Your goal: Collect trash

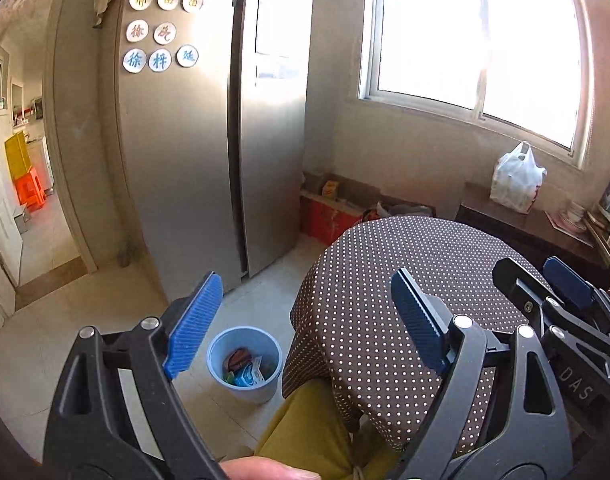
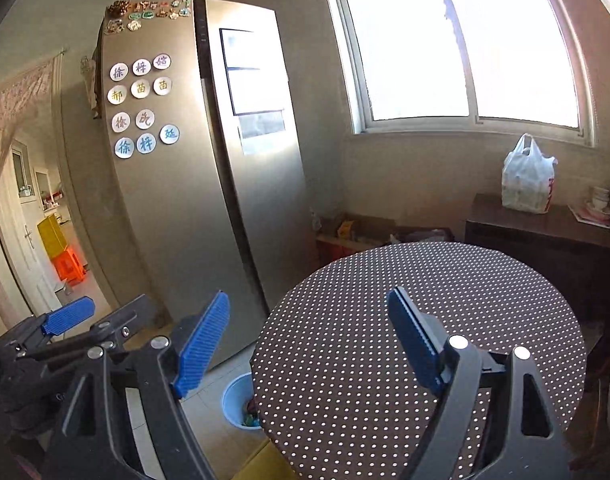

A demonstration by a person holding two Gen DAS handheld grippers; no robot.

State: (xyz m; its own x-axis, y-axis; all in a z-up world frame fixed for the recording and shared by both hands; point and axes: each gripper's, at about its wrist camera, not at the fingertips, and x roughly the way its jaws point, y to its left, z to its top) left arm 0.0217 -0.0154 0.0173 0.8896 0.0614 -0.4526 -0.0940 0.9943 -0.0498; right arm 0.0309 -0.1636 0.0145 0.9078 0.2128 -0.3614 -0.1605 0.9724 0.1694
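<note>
Both grippers up above the round table [image 2: 385, 320] now, and both with nothing in them. The left gripper [image 1: 305, 320] has its blue pads spread wide, only air between them, hanging over the gap between the table edge and the floor. The right gripper [image 2: 309, 340] is the same story: jaws apart, released, nothing pinched, poised over the brown polka-dot tablecloth. From the left wrist view the right gripper shows at the far right, just beside the left one; from the right wrist view the left gripper sits low at the left edge.

Down on the pale tiled floor stands the blue bin [image 1: 245, 364], just beside the table, its rim partly tucked under the hanging cloth in the right wrist view. It stands upright, long axis vertical, mouth facing straight up. Inside it lies the trash [image 1: 245, 368]: crumpled wrappers, orange-brown and blue-white, heaped at the bottom. They are too jumbled to say which way any one of them points.

A mustard-yellow trouser leg [image 1: 305, 428] shows below the cloth, close to the bin. Behind stands a tall steel fridge [image 1: 185, 140] with round magnets, and a white plastic bag [image 2: 529, 180] sits on a dark sideboard beneath the bright window
</note>
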